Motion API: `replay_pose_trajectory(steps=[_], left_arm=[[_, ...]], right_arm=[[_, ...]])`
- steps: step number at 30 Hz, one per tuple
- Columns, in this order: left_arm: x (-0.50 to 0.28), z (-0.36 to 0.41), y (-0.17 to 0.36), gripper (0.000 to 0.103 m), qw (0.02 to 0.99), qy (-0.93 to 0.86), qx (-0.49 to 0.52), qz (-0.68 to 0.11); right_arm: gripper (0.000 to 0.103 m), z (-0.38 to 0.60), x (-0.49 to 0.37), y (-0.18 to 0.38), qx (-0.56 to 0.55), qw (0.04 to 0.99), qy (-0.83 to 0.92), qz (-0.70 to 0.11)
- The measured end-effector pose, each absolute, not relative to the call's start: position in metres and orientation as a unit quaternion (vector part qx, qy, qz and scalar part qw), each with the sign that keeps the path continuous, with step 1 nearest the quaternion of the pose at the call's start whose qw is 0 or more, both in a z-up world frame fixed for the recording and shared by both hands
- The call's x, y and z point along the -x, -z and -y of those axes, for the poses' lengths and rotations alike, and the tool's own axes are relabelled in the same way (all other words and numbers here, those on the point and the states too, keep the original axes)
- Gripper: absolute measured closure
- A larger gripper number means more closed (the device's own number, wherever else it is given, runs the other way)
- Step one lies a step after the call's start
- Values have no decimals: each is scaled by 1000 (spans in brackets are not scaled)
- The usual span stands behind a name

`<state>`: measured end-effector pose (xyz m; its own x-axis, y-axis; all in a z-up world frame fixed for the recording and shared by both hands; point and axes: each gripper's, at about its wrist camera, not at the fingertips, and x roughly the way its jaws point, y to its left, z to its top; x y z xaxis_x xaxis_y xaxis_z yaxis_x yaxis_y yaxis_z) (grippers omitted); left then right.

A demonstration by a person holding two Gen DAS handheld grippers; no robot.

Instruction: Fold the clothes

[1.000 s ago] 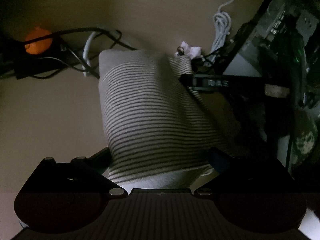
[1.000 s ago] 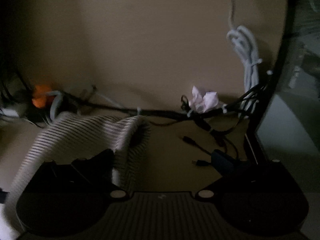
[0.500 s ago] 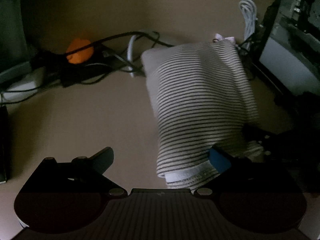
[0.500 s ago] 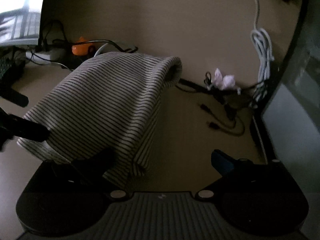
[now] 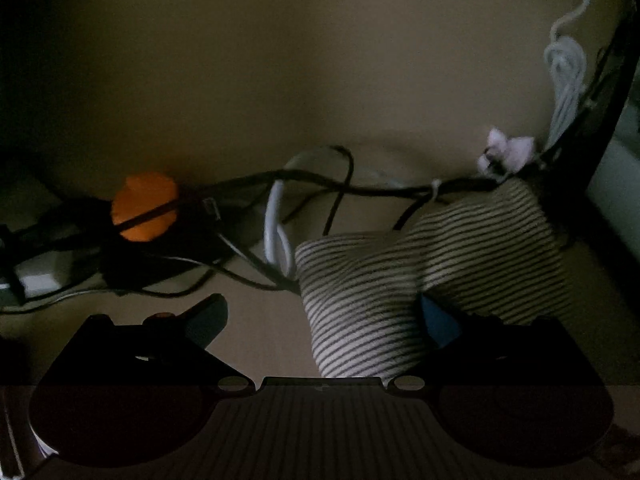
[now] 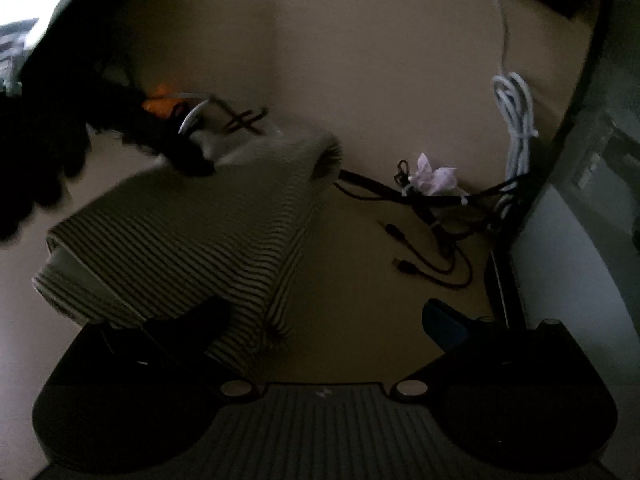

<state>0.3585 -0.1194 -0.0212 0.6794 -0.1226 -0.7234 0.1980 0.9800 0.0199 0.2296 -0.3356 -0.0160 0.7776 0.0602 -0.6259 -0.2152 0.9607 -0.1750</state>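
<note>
Left wrist view: jaws apart, orange ball (image 5: 144, 207) left of the striped cloth (image 5: 368, 300), which was lifted but now lies on the counter (image 5: 260, 336). Right jaws are apart too. This fold looks done.

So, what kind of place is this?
Probably a home desk: tangled black cables, a coiled white cable and what looks like a monitor edge surround the striped garment.
</note>
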Motion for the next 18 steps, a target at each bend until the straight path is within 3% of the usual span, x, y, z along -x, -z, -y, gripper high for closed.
replay_pose_trajectory(steps=[6, 12, 18], left_arm=[[-350, 113, 17, 0, 920, 84, -22, -381], [-294, 91, -6, 0, 925, 87, 26, -370], [-258, 76, 10, 0, 906, 126, 71, -399]], right_arm=[[0, 342, -228, 10, 47, 942, -88, -319], [0, 326, -239, 31, 61, 933, -65, -348], [0, 327, -237, 29, 47, 935, -51, -348]])
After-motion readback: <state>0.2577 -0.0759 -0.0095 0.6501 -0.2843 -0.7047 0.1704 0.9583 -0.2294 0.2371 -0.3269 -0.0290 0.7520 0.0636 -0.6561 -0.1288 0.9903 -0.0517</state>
